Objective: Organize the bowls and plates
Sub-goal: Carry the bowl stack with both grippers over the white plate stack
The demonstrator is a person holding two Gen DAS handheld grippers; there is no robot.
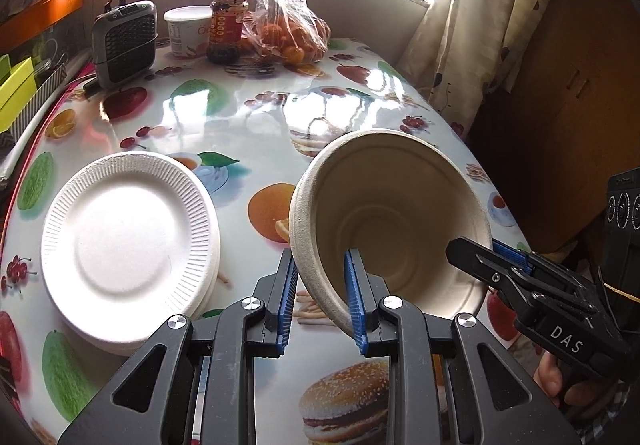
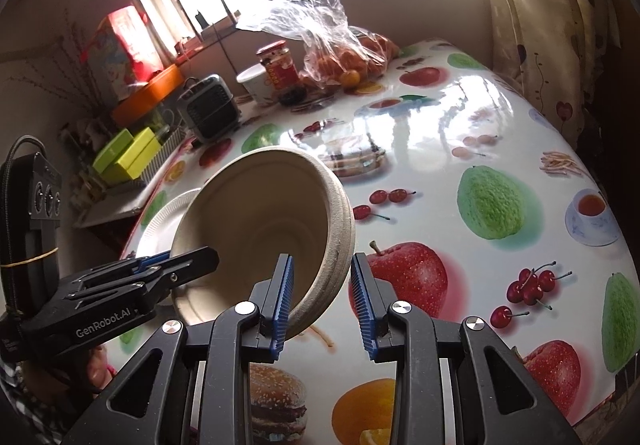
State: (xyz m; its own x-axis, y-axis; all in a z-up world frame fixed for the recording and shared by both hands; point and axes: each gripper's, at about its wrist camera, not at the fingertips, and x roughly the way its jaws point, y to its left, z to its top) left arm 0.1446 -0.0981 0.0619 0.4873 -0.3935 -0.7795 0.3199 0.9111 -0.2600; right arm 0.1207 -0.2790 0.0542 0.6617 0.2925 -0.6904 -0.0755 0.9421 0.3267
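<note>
In the left wrist view, a stack of white paper plates is seen at the lower left of the frame on the fruit-printed table. Right of centre, a beige pulp bowl, apparently several nested, is held tilted above the cloth. Its near rim is clamped between the pads of the left gripper, and its right rim is pinched by the right gripper. The bowl is judged light, fairly stiff yet crushable, with a matte, unslippery wall. The rim is best gripped gently, one pad inside and one outside.
</note>
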